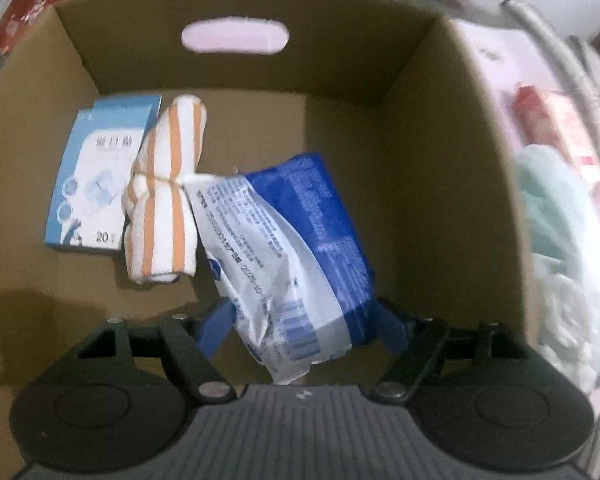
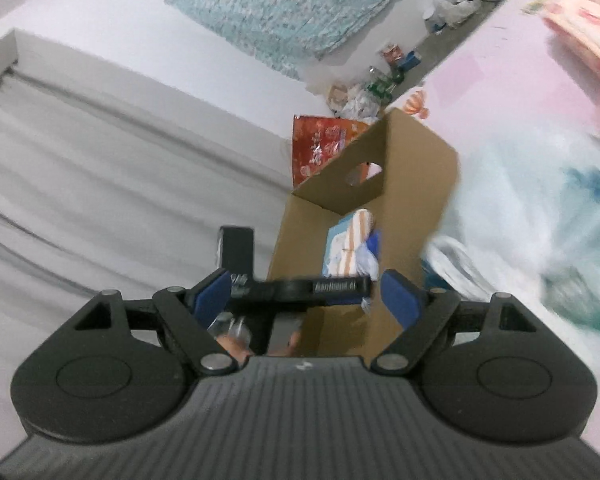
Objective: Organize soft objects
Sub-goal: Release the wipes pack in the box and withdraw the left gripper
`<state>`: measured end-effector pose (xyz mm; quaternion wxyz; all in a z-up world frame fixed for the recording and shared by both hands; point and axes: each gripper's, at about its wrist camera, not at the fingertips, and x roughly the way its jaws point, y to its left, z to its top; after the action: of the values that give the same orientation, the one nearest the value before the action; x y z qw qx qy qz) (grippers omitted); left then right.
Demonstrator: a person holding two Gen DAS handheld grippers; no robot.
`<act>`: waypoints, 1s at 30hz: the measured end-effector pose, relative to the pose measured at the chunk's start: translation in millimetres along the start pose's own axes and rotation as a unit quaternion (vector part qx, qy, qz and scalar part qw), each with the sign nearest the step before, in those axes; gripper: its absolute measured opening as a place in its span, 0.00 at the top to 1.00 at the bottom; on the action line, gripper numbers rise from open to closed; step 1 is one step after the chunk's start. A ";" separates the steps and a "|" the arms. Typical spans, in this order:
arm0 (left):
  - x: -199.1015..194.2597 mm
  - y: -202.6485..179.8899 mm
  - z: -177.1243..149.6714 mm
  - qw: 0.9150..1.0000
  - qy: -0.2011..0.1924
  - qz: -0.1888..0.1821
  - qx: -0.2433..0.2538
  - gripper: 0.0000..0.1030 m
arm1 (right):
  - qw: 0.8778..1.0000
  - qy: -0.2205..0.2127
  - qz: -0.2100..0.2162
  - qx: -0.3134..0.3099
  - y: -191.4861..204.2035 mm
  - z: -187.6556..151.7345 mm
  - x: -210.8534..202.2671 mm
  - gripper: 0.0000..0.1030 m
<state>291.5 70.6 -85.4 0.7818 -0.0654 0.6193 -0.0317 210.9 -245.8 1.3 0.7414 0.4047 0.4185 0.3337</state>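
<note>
Down inside the cardboard box (image 1: 420,160), the left gripper (image 1: 304,320) points steeply at the floor of the box with a blue and white plastic packet (image 1: 300,240) between its blue fingers (image 1: 392,328). The packet fills the gap from one finger to the other, but the blur hides whether the pads press on it or only stand beside it, so I cannot tell if it is gripped. Its far end lies against a rolled towel (image 1: 164,192) with orange and white stripes, tied round the middle. Just beyond the towel a flat light-blue carton (image 1: 96,172) lies on the box floor, touching the towel's side. The far wall of the box has an oval handle hole (image 1: 236,36).

Off to one side, the right gripper (image 2: 308,300) has its jaws wide apart with nothing between the pads. Its camera sees the same box from outside, with the towel, carton and packet showing within. The left gripper's black body crosses the view just beyond the right fingers. A pale teal heap of soft cloth (image 2: 540,220), badly blurred, lies beside the box on a pink surface (image 2: 500,80).
</note>
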 end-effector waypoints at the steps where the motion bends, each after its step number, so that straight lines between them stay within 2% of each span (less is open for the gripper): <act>1: 2.1 -2.2 0.3 1.000 -0.001 0.002 0.000 0.29 | 1.000 -0.003 0.000 0.005 -5.4 -3.6 -5.8 0.20; 10: 2.9 -25.4 17.1 0.997 -0.035 0.045 0.046 0.38 | 0.998 -0.031 -0.013 0.051 -58.8 -20.3 -41.6 0.20; 19: 5.9 -26.5 41.7 0.997 -0.045 0.049 0.046 0.38 | 0.996 -0.042 -0.016 0.073 -82.8 -34.3 -53.0 0.20; 24: -0.6 -31.7 44.1 0.993 -0.056 0.086 0.054 0.37 | 0.996 -0.046 -0.022 0.075 -90.6 -37.3 -61.4 0.20; 30: -13.6 -35.3 31.3 0.987 -0.073 0.126 0.075 0.37 | 0.995 -0.047 -0.025 0.079 -95.6 -41.3 -64.2 0.20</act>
<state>319.9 39.4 -60.3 0.8251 0.0697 0.5600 0.0253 161.7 -329.1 -73.6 0.7341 0.4666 0.4183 0.2614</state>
